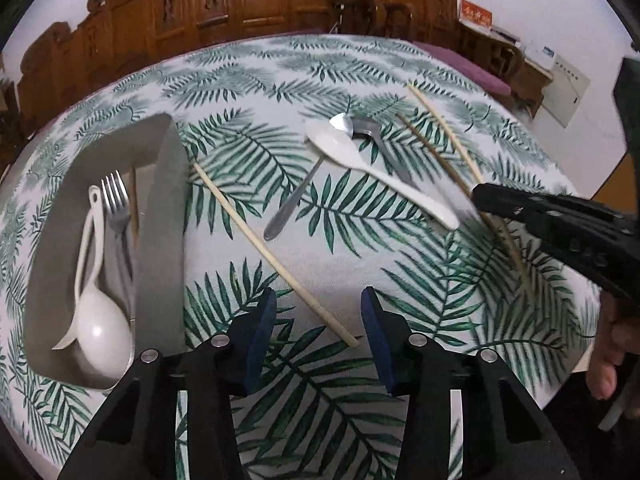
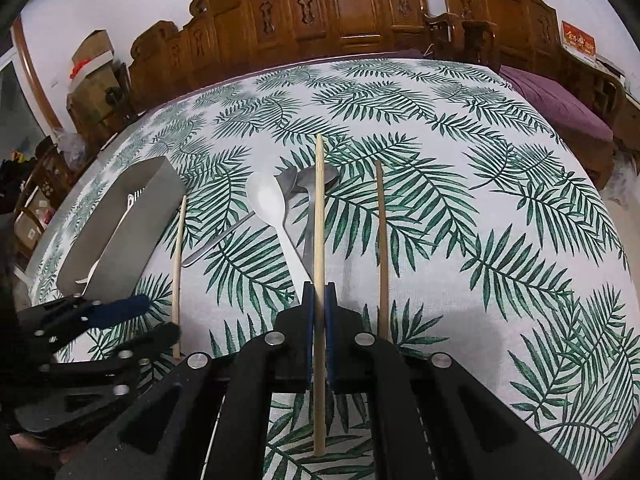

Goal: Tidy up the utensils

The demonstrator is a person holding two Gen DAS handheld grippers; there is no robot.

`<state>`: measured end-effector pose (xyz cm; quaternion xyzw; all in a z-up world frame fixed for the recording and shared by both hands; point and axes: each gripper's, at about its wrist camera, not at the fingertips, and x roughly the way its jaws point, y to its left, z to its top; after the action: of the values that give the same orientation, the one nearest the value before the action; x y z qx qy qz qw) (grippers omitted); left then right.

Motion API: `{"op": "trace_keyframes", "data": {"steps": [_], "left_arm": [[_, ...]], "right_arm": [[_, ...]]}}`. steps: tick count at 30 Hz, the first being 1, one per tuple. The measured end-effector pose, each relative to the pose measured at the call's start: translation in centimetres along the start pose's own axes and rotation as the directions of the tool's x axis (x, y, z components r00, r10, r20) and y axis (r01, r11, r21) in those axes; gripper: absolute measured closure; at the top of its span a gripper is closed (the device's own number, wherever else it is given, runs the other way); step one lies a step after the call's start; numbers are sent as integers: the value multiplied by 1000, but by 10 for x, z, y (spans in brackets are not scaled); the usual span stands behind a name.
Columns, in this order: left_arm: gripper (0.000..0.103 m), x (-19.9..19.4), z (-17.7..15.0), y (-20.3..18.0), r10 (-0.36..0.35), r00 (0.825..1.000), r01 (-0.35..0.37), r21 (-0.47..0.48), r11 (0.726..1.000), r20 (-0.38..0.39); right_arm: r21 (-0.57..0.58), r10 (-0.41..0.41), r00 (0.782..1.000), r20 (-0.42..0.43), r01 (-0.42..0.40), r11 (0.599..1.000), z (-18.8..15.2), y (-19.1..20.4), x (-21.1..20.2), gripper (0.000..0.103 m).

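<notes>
Right gripper [image 2: 319, 300] clamped on a pale chopstick [image 2: 319, 216], raised over the desk [image 2: 460, 280]. Left gripper [image 1: 318, 308] parted around the near end of another chopstick [image 1: 272, 254], pads clear of it, just right of the grey tray [image 1: 162, 208] holding a fork [image 1: 116, 204] and white spoons [image 1: 100, 332].

Both handheld tools are matte black plastic. The left gripper [image 1: 318, 312] has two angular black arms, each ending in a flat dark-blue pad [image 1: 262, 340], with round silver screw heads [image 1: 219, 340] at the pivots and triangular cut-outs lower in the frames. The right gripper [image 2: 319, 300] is built alike: black linkages, blue pads, silver screws [image 2: 274, 337]. Seen side-on, its black finger [image 1: 560, 220] shows a row of small holes. A bare hand [image 1: 612, 360] shows at the edge.
</notes>
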<state>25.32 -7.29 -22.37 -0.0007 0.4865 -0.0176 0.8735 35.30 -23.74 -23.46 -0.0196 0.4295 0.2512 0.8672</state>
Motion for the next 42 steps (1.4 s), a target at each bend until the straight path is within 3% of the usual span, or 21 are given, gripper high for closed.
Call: {"op": "trace_keyframes", "data": {"steps": [5,7,13,19,32,42], "left_arm": [[73,5,-5,1,23,1000,-23,17,1000,-15],[86,3,-7,4,18,1000,-18,6,1000,-18],[99,-4,-16,11,2,999,-2,-1,1000,-45],[99,-15,-22,20,3,999,-3,-2,1000,-43],[99,-76,-13,40,-10,997,9,17,1000,77],[99,-103,-5,65,5,992,-4,-6,1000,122]], "right_arm": [[-9,5,1000,0,-5,1000,0,4,1,97],[-12,6,1000,0,-6,1000,1,5,1,97],[-20,11,1000,4,-11,1000,2,11,2,97],[-33,14,1000,-4,-15,999,3,19,7,97],[-64,61,998,10,-60,996,4,39,6,97],[-89,90,996,20,-88,992,7,53,5,97]]}}
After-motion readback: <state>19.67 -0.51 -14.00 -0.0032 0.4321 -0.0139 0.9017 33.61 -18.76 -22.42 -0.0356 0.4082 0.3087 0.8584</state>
